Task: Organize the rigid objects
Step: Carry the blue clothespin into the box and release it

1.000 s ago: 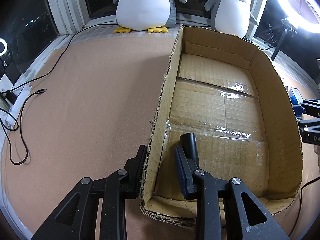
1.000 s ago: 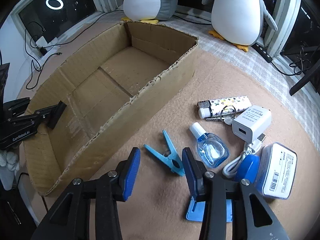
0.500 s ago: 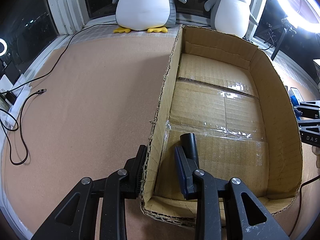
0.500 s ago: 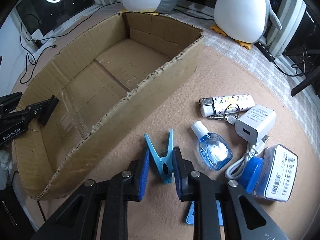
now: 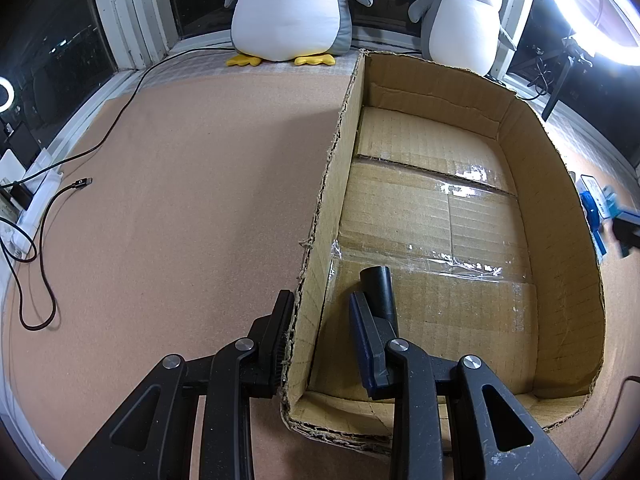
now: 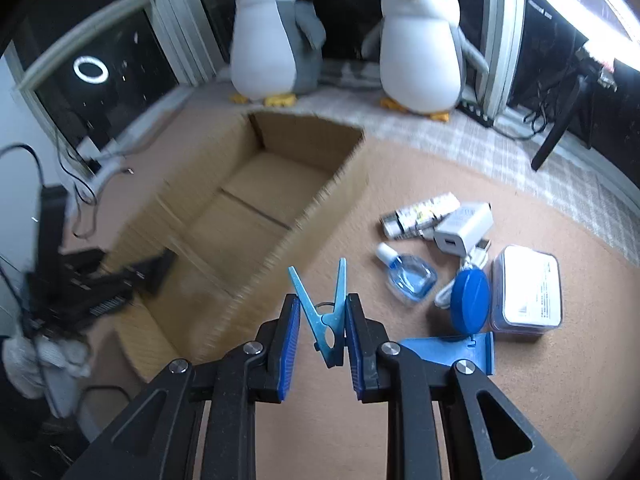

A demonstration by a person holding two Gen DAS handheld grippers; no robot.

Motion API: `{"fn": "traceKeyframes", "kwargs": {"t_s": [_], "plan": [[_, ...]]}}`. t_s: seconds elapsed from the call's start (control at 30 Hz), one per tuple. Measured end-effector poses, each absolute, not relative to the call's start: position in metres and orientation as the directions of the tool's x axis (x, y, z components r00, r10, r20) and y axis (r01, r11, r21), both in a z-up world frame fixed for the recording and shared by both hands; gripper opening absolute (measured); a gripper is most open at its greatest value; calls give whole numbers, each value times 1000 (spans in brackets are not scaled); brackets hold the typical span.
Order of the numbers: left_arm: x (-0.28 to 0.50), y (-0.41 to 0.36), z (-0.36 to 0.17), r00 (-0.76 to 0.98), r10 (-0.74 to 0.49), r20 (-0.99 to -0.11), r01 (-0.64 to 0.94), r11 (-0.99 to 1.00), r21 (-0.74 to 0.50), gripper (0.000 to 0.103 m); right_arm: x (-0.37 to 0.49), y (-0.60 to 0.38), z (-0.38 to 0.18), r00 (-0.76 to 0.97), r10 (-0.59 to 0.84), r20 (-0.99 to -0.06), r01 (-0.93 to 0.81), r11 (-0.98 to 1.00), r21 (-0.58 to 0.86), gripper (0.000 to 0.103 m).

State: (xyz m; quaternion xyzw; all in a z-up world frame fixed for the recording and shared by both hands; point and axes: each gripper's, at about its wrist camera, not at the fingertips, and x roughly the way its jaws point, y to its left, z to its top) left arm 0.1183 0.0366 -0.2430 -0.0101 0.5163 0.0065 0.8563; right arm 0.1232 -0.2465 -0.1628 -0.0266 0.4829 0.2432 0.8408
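Observation:
My right gripper (image 6: 323, 300) is shut on a blue clothespin (image 6: 325, 326) and holds it above the mat, its prongs pointing up and away. This view is blurred by motion. An open cardboard box (image 6: 320, 232) lies to the left of it. My left gripper (image 5: 320, 320) is open and straddles the box's left wall (image 5: 320, 240), its left finger against the outside and its right finger inside. A black cylindrical piece (image 5: 378, 290) lies on the box floor just past that finger.
On the mat right of the box lie a patterned lighter (image 6: 424, 212), a white charger (image 6: 464, 228), a small blue bottle (image 6: 412, 278), a blue round lid (image 6: 470, 298), a white-lidded case (image 6: 528, 292) and a blue flat piece (image 6: 448, 354). Two plush penguins (image 5: 292, 8) stand behind. A cable (image 5: 40, 240) trails left.
My right gripper went from open around the blue clothespin to shut on it, then lifted it off the mat. The left gripper has stayed on the box wall.

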Motion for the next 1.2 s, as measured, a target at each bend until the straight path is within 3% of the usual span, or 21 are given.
{"fn": "traceKeyframes", "kwargs": {"t_s": [0.2,0.47,1.03,1.1,1.17,1.2], "plan": [[118,36,-244,467,1,-884,-22,1000,-10,31,119,-197,-142,426,425,-799,-510,842,176,20],[117,36,-244,468,-1,-884,-22,1000,-13,31,125,-138,-168,366,416,-833,-568,808,155,20],[116,38,-242,469,-9,-883,-27,999,-25,31,135,-115,-195,324,358,-876,-566,815,123,21],[116,38,-243,469,-10,-883,-26,999,-25,31,135,-116,-194,323,361,-875,-567,814,127,24],[116,38,-242,469,-10,-883,-27,999,-25,31,135,-117,-193,324,364,-873,-563,816,131,43],[116,38,-242,469,-10,-883,-26,999,-25,31,136,-118,-193,330,365,-871,-558,819,131,46]]}}
